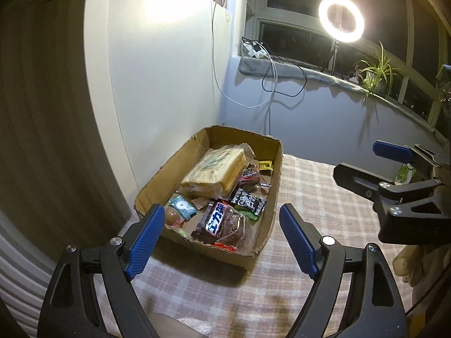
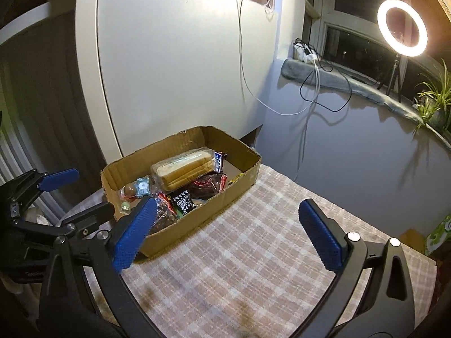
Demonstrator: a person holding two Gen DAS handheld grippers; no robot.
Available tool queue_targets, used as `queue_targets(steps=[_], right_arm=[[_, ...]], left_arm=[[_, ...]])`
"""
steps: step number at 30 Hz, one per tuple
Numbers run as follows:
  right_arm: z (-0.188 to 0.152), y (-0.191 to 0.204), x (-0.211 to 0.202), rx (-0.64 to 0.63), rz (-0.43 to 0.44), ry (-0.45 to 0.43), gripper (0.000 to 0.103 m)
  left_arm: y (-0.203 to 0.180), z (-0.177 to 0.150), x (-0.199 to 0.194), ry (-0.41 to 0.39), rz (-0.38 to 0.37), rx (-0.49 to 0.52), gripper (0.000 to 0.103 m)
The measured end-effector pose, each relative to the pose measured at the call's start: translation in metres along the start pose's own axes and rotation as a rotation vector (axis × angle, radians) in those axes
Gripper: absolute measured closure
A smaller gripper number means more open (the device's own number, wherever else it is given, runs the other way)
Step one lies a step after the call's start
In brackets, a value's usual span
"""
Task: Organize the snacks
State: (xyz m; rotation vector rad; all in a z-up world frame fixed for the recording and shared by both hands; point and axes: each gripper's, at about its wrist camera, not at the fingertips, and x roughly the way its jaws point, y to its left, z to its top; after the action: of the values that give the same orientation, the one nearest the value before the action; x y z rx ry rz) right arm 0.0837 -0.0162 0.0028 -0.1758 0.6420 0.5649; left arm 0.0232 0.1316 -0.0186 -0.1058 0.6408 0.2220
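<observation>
The cardboard box (image 1: 270, 194) of snacks sits at the far left of the checked tabletop (image 2: 253, 253), holding a wrapped bread loaf (image 1: 217, 169), a chocolate bar (image 1: 214, 219) and small packets, its long axis running near-left to far-right. It lies directly ahead of the left hand-held gripper (image 1: 222, 239), which is nearer; the right hand-held gripper (image 2: 225, 233) stands off to the box's right, and both are spread and empty. Only the right wrist view shows a second bar (image 2: 218, 161) behind the loaf and a green package (image 2: 439, 236) at the tabletop's right edge.

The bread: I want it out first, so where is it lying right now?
The bread lies inside the cardboard box, toward its far end in both views, with the dark snack packets just in front of it.
</observation>
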Motion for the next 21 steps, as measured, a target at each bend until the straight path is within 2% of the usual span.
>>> queue_targets(steps=[21], right_arm=[[-0.019, -0.016, -0.017, 0.040, -0.020, 0.003, 0.000]], left_arm=[[-0.014, -0.002, -0.012, -0.017, 0.010, 0.004, 0.019]])
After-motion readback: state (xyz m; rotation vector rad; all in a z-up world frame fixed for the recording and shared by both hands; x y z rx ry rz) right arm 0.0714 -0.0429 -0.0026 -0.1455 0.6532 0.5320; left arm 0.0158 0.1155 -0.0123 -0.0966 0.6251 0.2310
